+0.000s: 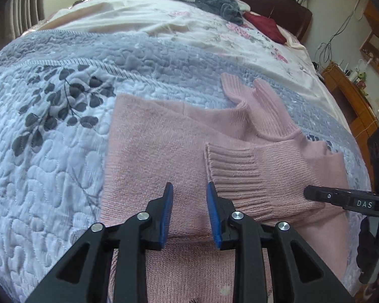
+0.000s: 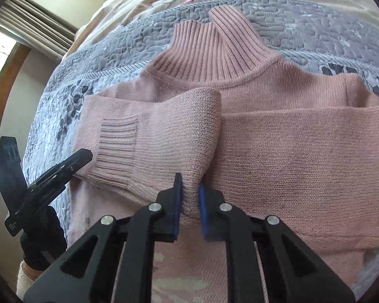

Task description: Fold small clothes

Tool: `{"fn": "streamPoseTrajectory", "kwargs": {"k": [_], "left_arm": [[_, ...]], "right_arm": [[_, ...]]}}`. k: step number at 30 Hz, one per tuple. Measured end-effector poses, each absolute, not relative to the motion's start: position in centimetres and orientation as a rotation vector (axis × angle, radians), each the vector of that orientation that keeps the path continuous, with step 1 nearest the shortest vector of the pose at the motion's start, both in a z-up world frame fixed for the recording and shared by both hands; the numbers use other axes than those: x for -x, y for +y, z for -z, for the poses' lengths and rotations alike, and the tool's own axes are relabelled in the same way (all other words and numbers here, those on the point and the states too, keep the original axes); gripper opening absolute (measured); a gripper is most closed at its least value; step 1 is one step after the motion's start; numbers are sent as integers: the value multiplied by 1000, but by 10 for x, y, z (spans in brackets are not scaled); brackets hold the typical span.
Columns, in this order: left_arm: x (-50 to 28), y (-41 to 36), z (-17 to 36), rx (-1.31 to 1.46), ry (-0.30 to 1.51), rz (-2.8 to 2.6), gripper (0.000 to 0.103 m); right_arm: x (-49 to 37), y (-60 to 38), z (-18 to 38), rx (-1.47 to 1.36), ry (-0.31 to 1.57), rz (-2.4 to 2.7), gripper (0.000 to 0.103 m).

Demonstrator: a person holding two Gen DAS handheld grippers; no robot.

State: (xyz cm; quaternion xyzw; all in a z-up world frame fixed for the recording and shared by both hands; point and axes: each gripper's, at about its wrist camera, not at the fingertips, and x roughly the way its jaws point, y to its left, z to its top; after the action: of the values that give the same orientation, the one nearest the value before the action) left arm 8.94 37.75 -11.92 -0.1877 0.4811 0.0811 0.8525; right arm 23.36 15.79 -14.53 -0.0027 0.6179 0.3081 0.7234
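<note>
The left tool [image 1: 189, 210], black with blue pads, hovers with its fingers apart and nothing between them, just above the folded body of a pink knitted turtleneck sweater [image 1: 149, 156] that lies flat on a grey-and-white quilted bedspread with a dark leaf print [image 1: 50, 151]. The right tool [image 2: 188, 208] has its blue-padded fingers drawn close and clamped on a fold of the sweater's pink knitted sleeve [image 2: 164, 136], the knit bunching up between the pads. That sleeve lies across the chest with its ribbed cuff [image 2: 116, 141] toward the left tool, while the ribbed high collar [image 2: 214, 45] points away, its top edge split into two flaps. The sweater's lower part is cut off under both tools, and pale marks there may be a pattern, though they are hard to make out. A gloved hand [image 2: 41, 247] holds the left tool's handle. Farther up the bed lie a dark grey crumpled garment [image 1: 209, 0] and a deep red cloth [image 1: 265, 25] on a floral sheet [image 1: 164, 25].
</note>
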Motion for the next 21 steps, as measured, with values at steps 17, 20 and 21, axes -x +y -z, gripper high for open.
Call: {"fn": "streamPoseTrajectory", "kwargs": {"k": [17,20,21], "left_arm": [[-59,406,108,424,1000,-165,34],[-62,408,117,424,1021,-170,34],[-62,408,119,426,1021,-170,34]], "right_arm": [[-192,225,98,148,1245,-818,40],[-183,255,110,185,1271,-835,45],[-182,263,116,189,1286,-841,45]]}}
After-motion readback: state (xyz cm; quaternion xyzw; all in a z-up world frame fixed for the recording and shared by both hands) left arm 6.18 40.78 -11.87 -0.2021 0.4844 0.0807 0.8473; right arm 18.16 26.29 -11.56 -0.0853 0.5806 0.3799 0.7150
